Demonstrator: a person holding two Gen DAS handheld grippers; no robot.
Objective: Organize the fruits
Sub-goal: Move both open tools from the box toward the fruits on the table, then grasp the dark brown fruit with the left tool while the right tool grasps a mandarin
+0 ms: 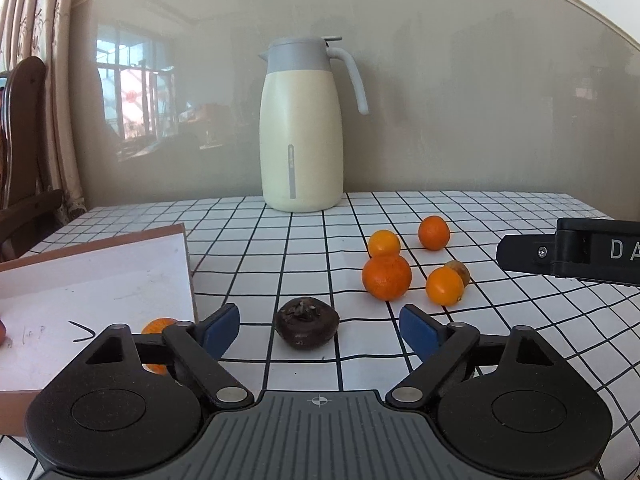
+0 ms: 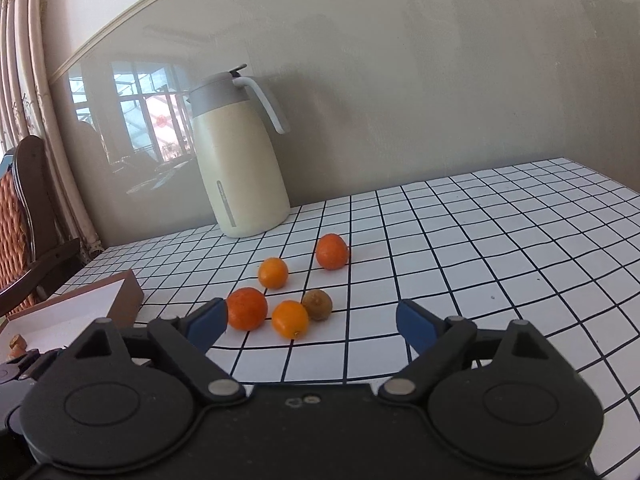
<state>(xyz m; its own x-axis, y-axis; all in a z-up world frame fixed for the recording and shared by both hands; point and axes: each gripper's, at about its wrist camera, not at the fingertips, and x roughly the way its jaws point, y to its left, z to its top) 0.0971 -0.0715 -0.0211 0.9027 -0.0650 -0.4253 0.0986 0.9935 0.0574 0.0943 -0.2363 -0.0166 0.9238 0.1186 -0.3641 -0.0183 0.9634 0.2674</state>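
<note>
Both grippers gaping, nothing held.
We should centre the left gripper (image 1: 319,330) on the dark fruit (image 1: 307,322), then clamp gently; right gripper (image 2: 310,326) nears the oranges (image 2: 290,319).

I noted a glossy grey-beige wall panel (image 1: 440,100) behind the table (image 1: 500,216), which wore a white cloth with a black grid. The panel mirrored a bright window (image 1: 132,80). Striped curtains (image 1: 44,40) hung left, beside a dark wooden chair (image 1: 24,128).
</note>
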